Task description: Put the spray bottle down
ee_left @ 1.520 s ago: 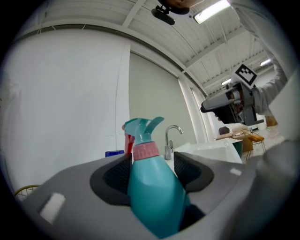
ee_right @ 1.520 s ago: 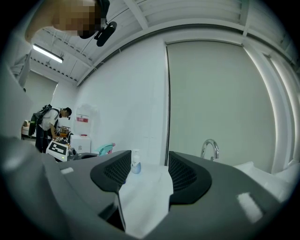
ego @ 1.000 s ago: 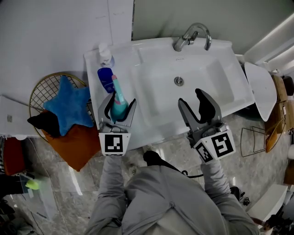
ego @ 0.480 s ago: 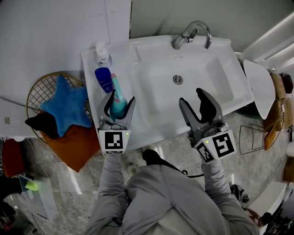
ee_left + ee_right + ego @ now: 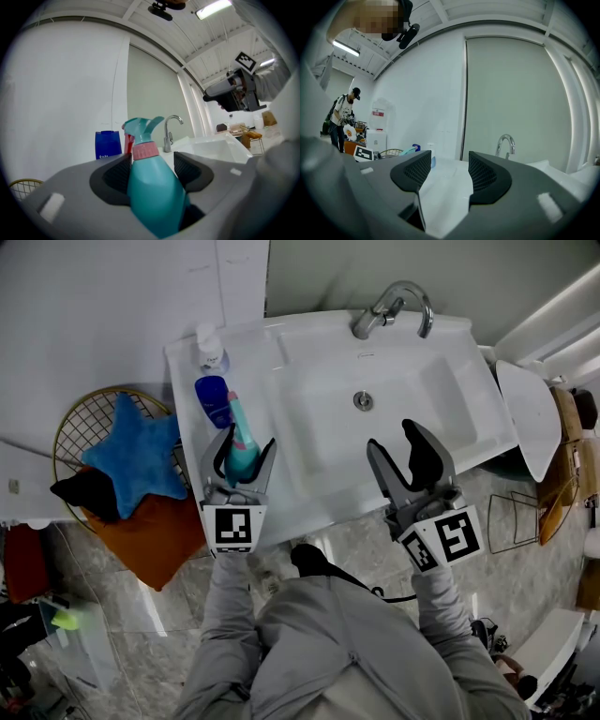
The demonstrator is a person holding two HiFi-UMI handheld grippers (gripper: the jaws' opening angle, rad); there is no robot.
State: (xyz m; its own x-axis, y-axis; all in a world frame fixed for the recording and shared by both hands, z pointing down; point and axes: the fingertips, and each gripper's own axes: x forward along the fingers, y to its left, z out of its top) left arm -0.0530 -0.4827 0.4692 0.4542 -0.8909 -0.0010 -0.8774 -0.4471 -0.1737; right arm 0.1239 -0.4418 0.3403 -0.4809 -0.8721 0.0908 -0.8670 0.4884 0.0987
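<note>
A teal spray bottle (image 5: pixel 242 454) with a pink collar and teal trigger head stands upright on the left ledge of the white sink (image 5: pixel 309 362). My left gripper (image 5: pixel 247 439) is shut on the spray bottle; in the left gripper view the spray bottle (image 5: pixel 152 187) fills the gap between both dark pads of the left gripper (image 5: pixel 152 171). My right gripper (image 5: pixel 392 437) hovers over the sink's front right part, open and holding nothing. In the right gripper view that right gripper (image 5: pixel 445 173) shows only the white basin between its pads.
A dark blue bottle (image 5: pixel 214 399) and a white pump bottle (image 5: pixel 210 348) stand on the ledge just beyond the spray bottle. The faucet (image 5: pixel 389 307) is at the back. Left of the sink is a wire basket (image 5: pixel 80 418) with a blue star cushion (image 5: pixel 131 456).
</note>
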